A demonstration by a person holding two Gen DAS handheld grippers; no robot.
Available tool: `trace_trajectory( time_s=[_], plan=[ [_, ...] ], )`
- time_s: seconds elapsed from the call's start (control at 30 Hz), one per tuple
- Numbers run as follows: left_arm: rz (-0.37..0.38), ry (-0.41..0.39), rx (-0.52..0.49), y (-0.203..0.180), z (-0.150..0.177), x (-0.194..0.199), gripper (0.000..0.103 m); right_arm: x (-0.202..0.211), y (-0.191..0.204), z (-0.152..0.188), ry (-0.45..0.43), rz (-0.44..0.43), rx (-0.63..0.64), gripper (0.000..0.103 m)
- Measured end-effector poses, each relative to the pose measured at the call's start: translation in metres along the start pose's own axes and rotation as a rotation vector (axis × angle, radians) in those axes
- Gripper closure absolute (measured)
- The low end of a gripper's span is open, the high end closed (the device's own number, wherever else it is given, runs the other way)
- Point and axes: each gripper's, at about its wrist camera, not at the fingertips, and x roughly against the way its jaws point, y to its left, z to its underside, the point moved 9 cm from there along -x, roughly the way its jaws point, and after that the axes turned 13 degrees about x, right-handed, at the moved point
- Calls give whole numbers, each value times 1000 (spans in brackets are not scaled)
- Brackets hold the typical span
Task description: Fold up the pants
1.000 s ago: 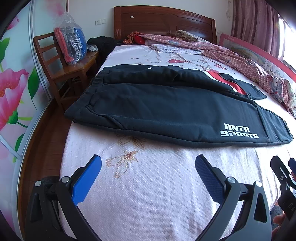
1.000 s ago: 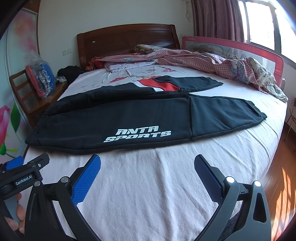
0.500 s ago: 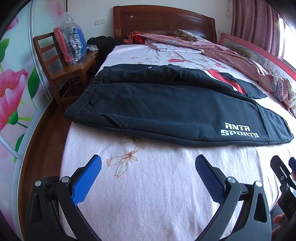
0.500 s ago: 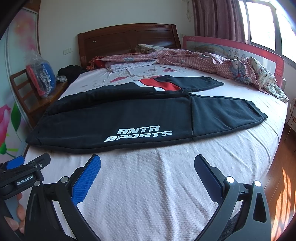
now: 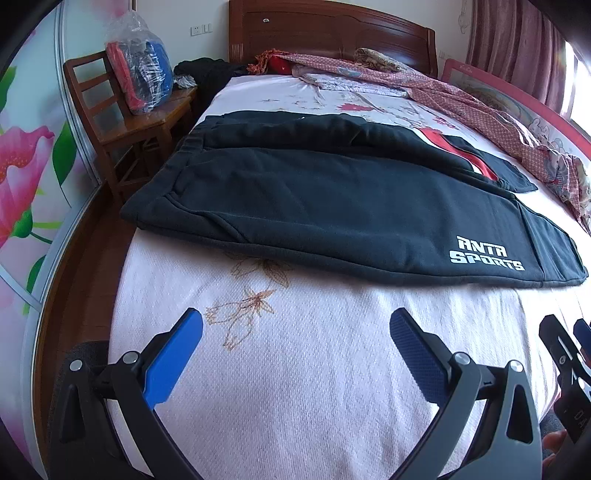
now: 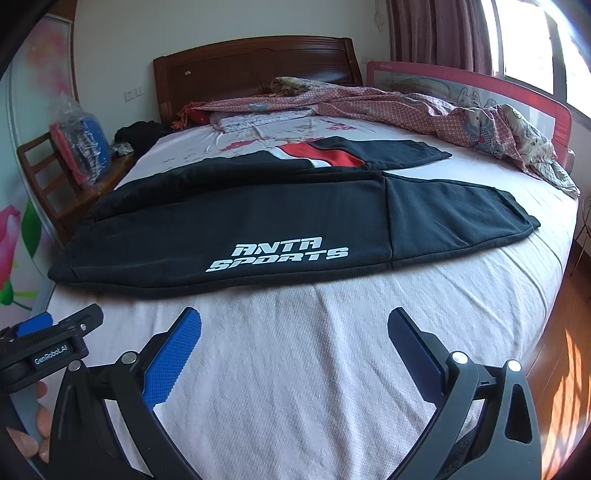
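Note:
Black sweatpants (image 5: 332, 199) with a white "ANTA SPORTS" print lie flat across the bed, waistband to the left, legs to the right; they also show in the right wrist view (image 6: 295, 218). The far leg shows a red and white stripe (image 6: 317, 155). My left gripper (image 5: 295, 328) is open and empty over the sheet, short of the near leg's edge. My right gripper (image 6: 294, 326) is open and empty, also short of the near leg, below the print.
A pink floral sheet (image 5: 314, 369) covers the bed. A checked quilt (image 6: 424, 107) is bunched at the far right by a red bed rail (image 6: 480, 85). A wooden chair (image 5: 122, 122) with a plastic bag stands left of the bed. Wooden headboard (image 5: 325, 33) behind.

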Motion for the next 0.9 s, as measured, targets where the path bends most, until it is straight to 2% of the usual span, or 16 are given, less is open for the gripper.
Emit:
trace_trajectory(
  time_s=[0.1, 0.13, 0.2, 0.27, 0.3, 0.4, 0.43, 0.47, 0.6, 0.67, 0.9],
  plan=[
    [15, 17, 23, 1, -2, -4, 2, -2, 0, 1, 9, -4, -3, 3],
    [43, 41, 37, 2, -5, -6, 2, -2, 1, 1, 12, -5, -5, 3],
    [148, 112, 99, 1, -10, -12, 2, -4, 0, 2, 19, -5, -8, 3],
    [337, 271, 260, 2, -16, -23, 2, -7, 0, 2, 28, -7, -9, 3],
    [425, 340, 386, 8, -21, -30, 2, -8, 1, 2, 31, -8, -9, 3],
    [534, 475, 676, 29, -29, -53, 2, -11, 3, 2, 42, -15, -2, 3],
    [553, 512, 760, 35, -30, -64, 2, -12, 4, 2, 43, -17, 0, 3],
    [606, 532, 827, 36, -35, -68, 2, -12, 5, 1, 43, -18, 3, 3],
    [673, 551, 993, 43, -39, -89, 2, -15, 8, 2, 56, -24, 13, 3],
    [720, 548, 1035, 43, -61, -81, 2, -16, 10, 3, 62, -30, 15, 3],
    [690, 497, 1131, 43, -71, -93, 2, -20, 12, 5, 77, -42, 19, 3]
  ],
)
